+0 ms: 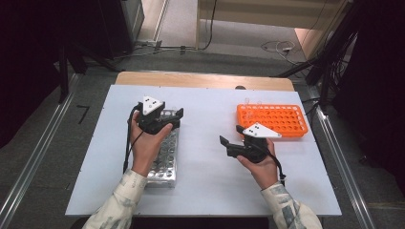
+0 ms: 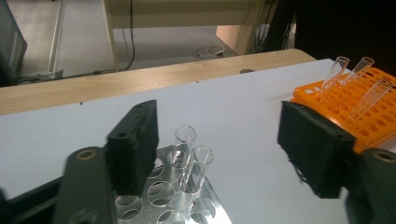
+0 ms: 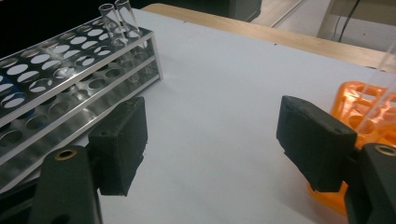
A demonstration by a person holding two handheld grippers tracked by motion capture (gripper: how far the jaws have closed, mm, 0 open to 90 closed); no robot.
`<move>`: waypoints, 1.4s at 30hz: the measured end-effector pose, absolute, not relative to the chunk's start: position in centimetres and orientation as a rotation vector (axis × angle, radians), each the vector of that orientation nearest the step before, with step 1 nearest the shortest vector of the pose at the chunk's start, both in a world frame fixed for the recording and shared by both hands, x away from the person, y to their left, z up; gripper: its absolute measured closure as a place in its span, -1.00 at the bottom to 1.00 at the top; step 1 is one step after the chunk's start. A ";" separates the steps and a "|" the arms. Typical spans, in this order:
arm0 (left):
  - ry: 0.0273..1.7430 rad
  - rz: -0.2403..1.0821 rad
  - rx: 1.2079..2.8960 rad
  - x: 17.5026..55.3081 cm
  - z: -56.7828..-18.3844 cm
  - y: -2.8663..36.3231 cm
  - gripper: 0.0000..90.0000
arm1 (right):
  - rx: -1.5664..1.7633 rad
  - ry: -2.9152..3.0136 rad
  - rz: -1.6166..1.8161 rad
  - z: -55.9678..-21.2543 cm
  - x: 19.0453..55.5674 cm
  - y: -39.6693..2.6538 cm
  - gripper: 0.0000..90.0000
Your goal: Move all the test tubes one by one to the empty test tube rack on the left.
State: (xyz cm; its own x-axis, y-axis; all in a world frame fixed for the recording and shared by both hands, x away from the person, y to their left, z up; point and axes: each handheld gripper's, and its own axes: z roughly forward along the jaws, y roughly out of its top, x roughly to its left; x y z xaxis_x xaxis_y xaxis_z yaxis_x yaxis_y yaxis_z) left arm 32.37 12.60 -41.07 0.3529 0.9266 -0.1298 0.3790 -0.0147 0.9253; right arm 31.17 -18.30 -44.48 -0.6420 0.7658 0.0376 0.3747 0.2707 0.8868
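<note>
A silver metal tube rack (image 1: 165, 160) lies on the white table under my left gripper (image 1: 173, 116). Two clear glass tubes (image 2: 184, 144) stand upright in its far end. In the left gripper view they rise between the jaws of my left gripper (image 2: 217, 154), which is open, and neither pad touches them. An orange plastic rack (image 1: 272, 119) at the right holds three clear tubes (image 2: 362, 70), all leaning. My right gripper (image 1: 230, 135) hovers left of the orange rack, open, with nothing between its jaws (image 3: 210, 140). The right gripper view shows the metal rack (image 3: 56, 79) and its two tubes (image 3: 114, 18).
The white tabletop (image 1: 210, 176) ends at a wooden strip (image 1: 205, 78) along its far edge. Metal rails (image 1: 33, 157) run along both sides of the table. Cables (image 1: 277, 47) lie on the floor beyond it.
</note>
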 end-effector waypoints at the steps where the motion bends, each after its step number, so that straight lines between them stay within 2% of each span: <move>1: 1.202 0.668 1.585 32.3 -41.1 12.6 -0.45 | 1.033 2.141 1.331 -44.5 31.2 -18.6 -0.48; 13: 1.193 0.669 1.564 31.3 -40.8 12.2 -0.67 | 1.106 2.071 1.303 -44.1 31.2 -21.9 -0.48; 19: 1.188 0.662 1.570 30.9 -40.7 12.1 -0.69 | 1.148 2.030 1.277 -44.3 31.9 -23.2 -0.48; 29: 1.190 0.635 1.559 30.8 -40.7 11.8 -0.79 | 1.206 1.985 1.209 -45.7 34.4 -22.7 -0.44; 42: 1.176 0.606 1.600 30.9 -41.0 11.0 -0.84 | 1.237 1.935 1.147 -47.3 37.5 -22.0 -0.20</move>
